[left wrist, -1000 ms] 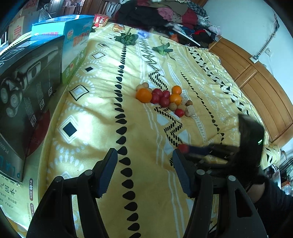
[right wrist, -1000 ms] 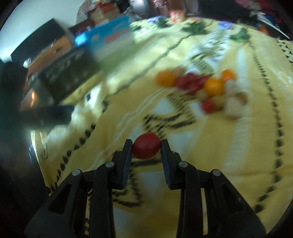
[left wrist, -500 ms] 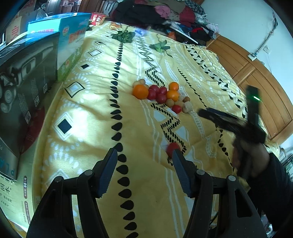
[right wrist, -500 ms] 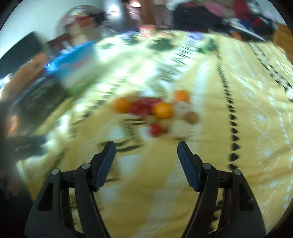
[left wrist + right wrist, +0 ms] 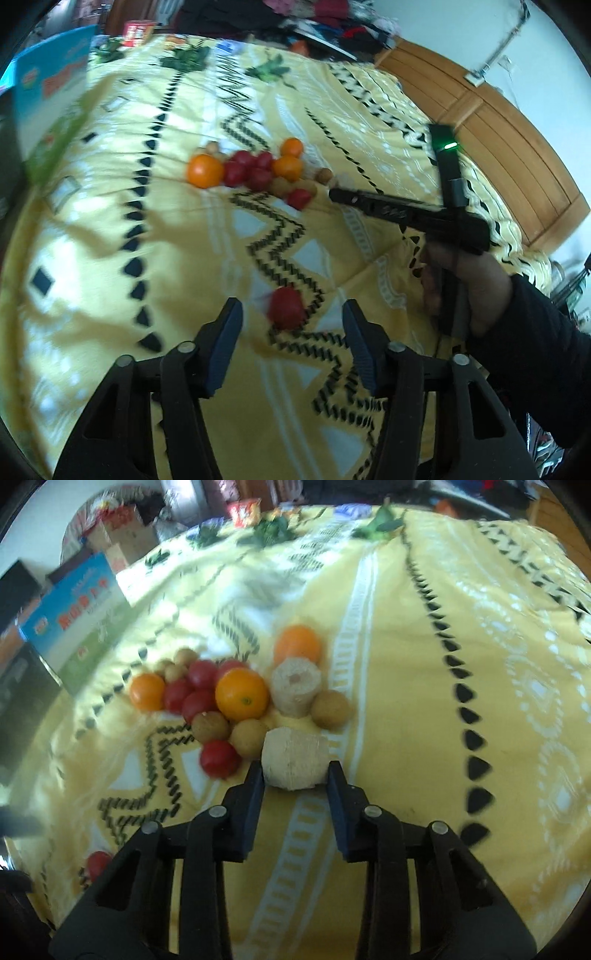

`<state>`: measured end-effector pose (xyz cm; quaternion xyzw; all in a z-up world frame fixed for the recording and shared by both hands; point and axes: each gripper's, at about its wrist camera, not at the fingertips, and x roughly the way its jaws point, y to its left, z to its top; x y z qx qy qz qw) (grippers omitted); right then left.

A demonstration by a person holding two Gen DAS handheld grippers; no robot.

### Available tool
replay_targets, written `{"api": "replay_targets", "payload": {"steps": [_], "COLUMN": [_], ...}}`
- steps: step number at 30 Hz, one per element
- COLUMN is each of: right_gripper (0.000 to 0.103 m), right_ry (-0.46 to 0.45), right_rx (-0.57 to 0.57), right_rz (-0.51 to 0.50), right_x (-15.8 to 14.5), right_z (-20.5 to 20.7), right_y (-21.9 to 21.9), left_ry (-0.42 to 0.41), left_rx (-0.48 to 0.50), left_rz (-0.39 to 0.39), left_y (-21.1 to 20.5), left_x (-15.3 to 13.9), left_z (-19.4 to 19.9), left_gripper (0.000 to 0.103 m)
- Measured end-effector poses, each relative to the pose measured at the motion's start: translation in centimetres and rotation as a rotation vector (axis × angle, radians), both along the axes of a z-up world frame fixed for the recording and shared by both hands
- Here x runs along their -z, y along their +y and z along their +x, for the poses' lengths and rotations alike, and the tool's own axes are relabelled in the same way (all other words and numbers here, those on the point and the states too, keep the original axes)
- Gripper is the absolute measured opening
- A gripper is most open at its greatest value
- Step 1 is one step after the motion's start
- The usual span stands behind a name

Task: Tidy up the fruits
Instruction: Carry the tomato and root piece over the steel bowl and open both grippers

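Right tongs [image 5: 295, 775] dropped tomato [image 5: 286, 307] (now clamping pale roll [image 5: 294, 762])

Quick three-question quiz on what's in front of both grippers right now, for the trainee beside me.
1. True or false: the right gripper has a beige cylinder between its pads.
2. What lies on the yellow bedspread between the fingers of the left gripper? A) an orange B) a lone red tomato C) a green leaf
3. How many oranges are in the fruit pile?

Key
1. True; its jaws have just been closing and now press on it.
2. B; the jaws have just been closing but are clear of it.
3. Three.
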<state>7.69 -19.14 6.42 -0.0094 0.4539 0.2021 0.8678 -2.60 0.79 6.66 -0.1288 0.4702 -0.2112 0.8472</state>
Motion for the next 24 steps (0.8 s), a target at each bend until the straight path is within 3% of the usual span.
{"api": "replay_targets", "payload": {"steps": [5,7,14,16,21,24], "right_gripper": [0.034,0.035,0.035,0.035,0.035,0.035], "right_ry": [-0.056,-0.065,-0.062,-0.066,-0.084,-0.109], "right_rx": [0.016,0.014,-0.002,-0.003,-0.013,-0.025], "right_rz": [0.089,0.105,0.12,0.121,0.117,0.119], "right_x": [-2.6,-3.2,-3.3,-3.5,-4.2,-5.5], "right_z": [-3.4,-4.4,-5.3,-5.4,-6.0,-6.4], "right_y": [-1.1,-1.0,-0.3,-0.2,0.1,0.8], "left_ry": [0.025,0.04,0.047,0.041,0.015,-0.04], "left_rx": [0.006,0.006,0.001,-0.009,-0.039,-0.072], "left_rz": [0.033,0.05,0.094,0.1,0.099,0.09], "left_y": [-1.7,-2.1,-2.8,-2.7,-2.0,-0.5], "left_x": [1.8,2.5,3.8,3.8,2.8,0.6], "left_z": [1.4,1.7,1.8,1.9,1.7,1.0], "left_gripper": [0.051,0.043,0.036,0.026,0.026,0.026]}}
